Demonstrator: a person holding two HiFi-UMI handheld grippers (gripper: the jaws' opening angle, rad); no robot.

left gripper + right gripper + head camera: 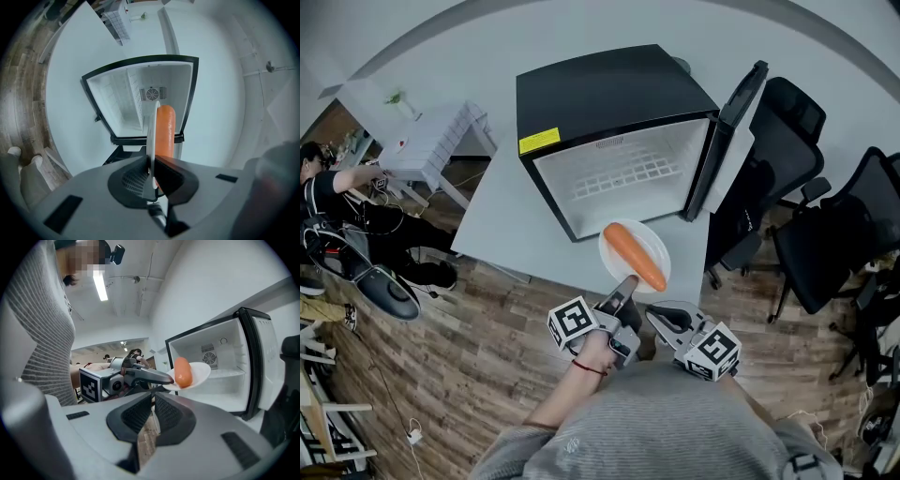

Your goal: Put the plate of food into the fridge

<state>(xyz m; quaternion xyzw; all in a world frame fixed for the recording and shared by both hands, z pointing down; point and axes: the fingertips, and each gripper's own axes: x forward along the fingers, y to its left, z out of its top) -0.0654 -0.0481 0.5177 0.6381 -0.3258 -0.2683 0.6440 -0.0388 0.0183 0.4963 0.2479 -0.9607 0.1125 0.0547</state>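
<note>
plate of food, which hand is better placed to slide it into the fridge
Left. The left tongs clamp the plate rim, facing the open fridge. The right tongs are shut, empty, alongside.

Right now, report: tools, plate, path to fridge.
Left tool shut on plate rim; right tool shut, empty. Plate with food held before open fridge. Door wide, nothing in the way.
</note>
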